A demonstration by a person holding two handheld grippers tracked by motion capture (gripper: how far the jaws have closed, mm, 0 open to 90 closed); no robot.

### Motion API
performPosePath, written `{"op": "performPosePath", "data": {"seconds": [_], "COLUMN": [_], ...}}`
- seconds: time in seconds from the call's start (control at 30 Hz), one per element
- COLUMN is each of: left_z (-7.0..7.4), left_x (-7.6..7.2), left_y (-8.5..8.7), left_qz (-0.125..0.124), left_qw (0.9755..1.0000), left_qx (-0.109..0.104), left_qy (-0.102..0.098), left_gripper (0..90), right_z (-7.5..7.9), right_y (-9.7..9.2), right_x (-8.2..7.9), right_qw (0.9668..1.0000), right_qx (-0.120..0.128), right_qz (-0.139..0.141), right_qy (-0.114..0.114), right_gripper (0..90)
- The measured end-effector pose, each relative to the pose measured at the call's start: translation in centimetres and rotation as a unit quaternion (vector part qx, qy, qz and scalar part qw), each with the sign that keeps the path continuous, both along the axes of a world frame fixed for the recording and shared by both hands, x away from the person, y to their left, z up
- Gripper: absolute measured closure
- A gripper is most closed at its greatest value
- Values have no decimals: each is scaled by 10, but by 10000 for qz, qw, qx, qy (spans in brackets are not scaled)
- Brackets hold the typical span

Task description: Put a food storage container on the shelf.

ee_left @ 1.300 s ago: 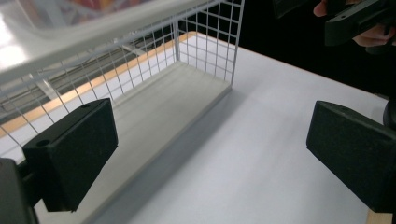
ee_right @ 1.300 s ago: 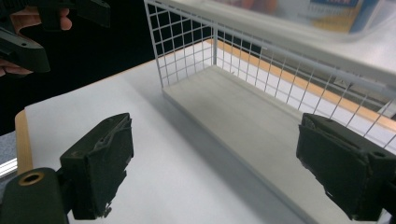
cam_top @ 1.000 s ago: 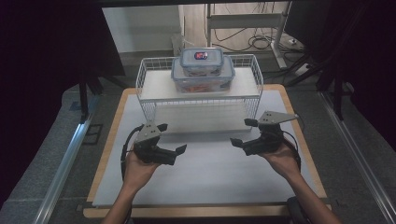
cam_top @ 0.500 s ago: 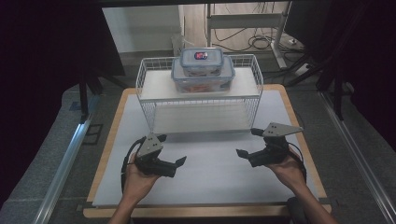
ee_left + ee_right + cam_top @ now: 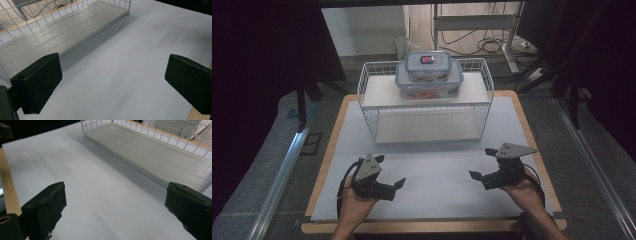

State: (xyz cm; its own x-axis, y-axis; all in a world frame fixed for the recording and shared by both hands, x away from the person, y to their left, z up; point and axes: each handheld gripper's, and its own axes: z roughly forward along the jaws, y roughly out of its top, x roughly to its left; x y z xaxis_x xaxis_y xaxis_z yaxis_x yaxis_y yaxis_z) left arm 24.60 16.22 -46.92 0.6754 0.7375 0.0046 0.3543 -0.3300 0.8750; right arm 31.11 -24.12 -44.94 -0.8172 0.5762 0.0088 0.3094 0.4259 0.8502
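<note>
A white wire rack (image 5: 371, 95) stands at the back middle of the table. On its upper shelf sits a large clear box with a blue lid (image 5: 429, 84), and a smaller lidded box (image 5: 428, 62) is stacked on top. My left gripper (image 5: 390, 171) hovers over the white mat (image 5: 437, 165) at the front left, open and holding nothing. At the front right, my right gripper (image 5: 481, 163) is open too, with nothing between its jaws. In the left gripper view my gripper (image 5: 112, 85) faces the rack's lower shelf (image 5: 50, 37); in the right gripper view my gripper (image 5: 112, 212) faces that shelf (image 5: 155, 147).
The mat covers a wooden tabletop (image 5: 331, 150) whose edge shows as a strip (image 5: 7, 190) in the right gripper view. Metal rails (image 5: 282, 175) run along both sides of the table. Cables and a desk frame (image 5: 472, 22) lie behind the rack.
Both grippers have drawn back from the rack toward the table's front edge, still open. The rack and the boxes have not moved.
</note>
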Motion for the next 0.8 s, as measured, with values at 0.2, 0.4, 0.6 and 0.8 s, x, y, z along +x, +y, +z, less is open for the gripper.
{"op": "performPosePath", "data": {"seconds": [0.2,0.4,0.6,0.8], "left_z": [-15,-23,-30,-38], "left_x": [-8,-12,-14,-13], "left_y": [10,17,19,17], "left_qz": [169,306,364,377], "left_qw": [9998,9994,9990,9979], "left_qx": [77,107,201,478], "left_qy": [106,134,157,209], "left_gripper": [10,9,9,8], "right_z": [-13,-22,-32,-40], "right_y": [-5,-13,-21,-24], "right_x": [-2,-3,-4,-6], "right_qw": [9997,9991,9983,9972], "right_qx": [-219,-357,-475,-620], "right_qz": [-63,-207,-322,-391], "right_qy": [39,57,82,109], "right_gripper": [35,35,34,34]}}
